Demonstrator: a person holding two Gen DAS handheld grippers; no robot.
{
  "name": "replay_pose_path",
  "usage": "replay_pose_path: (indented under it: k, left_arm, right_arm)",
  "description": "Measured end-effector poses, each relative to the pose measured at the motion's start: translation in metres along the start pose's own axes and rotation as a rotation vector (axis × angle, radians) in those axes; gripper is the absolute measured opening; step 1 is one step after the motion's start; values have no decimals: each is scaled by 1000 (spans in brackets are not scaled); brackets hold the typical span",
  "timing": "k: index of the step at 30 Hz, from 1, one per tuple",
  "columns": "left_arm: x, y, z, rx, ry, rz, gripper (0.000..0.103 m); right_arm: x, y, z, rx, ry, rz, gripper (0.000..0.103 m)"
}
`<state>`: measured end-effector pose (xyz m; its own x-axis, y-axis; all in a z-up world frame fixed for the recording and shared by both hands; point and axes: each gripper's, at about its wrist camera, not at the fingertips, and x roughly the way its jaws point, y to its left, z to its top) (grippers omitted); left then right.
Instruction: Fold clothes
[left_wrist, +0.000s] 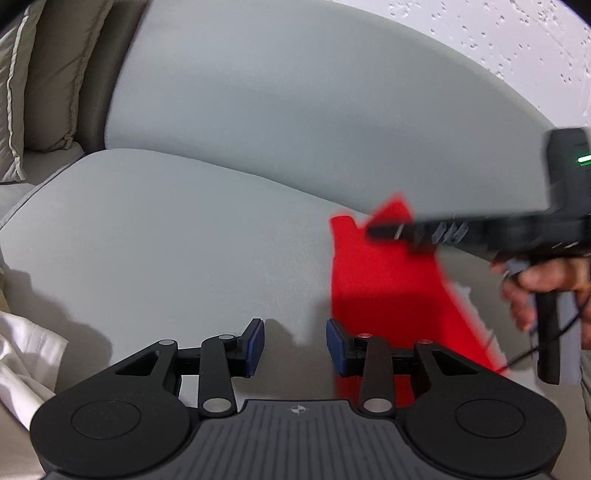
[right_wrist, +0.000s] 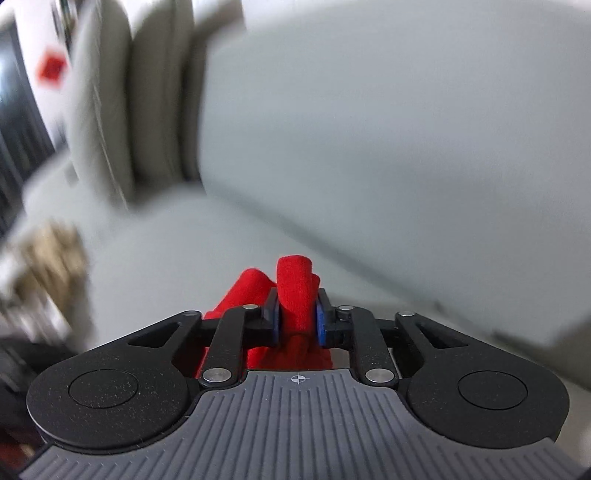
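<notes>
Soft red garment (right_wrist: 295, 291), fleecy knit, bunched between right hand-held gripper (right_wrist: 298, 317) blue pads, lifted above smooth grey sofa cushion (left_wrist: 166, 229). Left hand-held gripper (left_wrist: 295, 345) parted, empty. No legible writing.

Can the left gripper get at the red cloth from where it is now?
Probably yes: the left gripper stands open beside the red cloth, with nothing between them. The right gripper already pinches the cloth.

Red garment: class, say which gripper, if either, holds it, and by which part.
The right gripper pinches a bunched fold at the red garment's upper edge; the left gripper is open and holds nothing.
</notes>
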<state>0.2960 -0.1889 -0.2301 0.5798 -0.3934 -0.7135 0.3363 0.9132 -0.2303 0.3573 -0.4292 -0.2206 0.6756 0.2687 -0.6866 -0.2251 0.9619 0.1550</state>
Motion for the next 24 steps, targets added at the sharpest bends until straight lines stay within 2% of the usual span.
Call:
replay_pose_path:
  k: [1,2,4,8,11,15,17,19,21,22,23,24]
  left_arm:
    - [0,0,1,4,0,0,35]
    - [-2,-1,3,10,-13,-9,35]
    - [-6,0,7,13,-37,-24,35]
    - [-10,-2,12,18,-57,-57,35]
    - [-16,-7,15,35,-81,-81,34]
    - [-42,-26,18,90,-127,-128,34]
    - [-62,-40,14,135,-122,-166,34]
    - [-84,-51,4,175,-69,-202,31]
    - [-97,-55,-14,167,28,-243,17]
    - [-102,-57,-25,171,60,-252,10]
    - [-105,-59,-36,180,81,-254,10]
    - [-108,-60,-48,189,102,-255,10]
  right_arm:
    - [5,-2,-3,0,27,-22,41]
    - [4,-4,-2,13,17,-29,46]
    - [-4,-9,6,61,-6,-48,49]
    - [-45,-4,22,-26,-38,-80,49]
    - [-100,3,27,-125,-65,-127,49]
    - [-211,32,8,-267,-57,-274,50]
    - [-252,48,-6,-307,-17,-332,51]
    - [-279,58,-21,-311,21,-366,51]
    - [-296,68,-57,-205,105,-325,44]
    - [-294,70,-69,-166,129,-296,26]
    - [-289,73,-78,-139,144,-275,9]
    - [-276,79,-97,-85,168,-239,6]
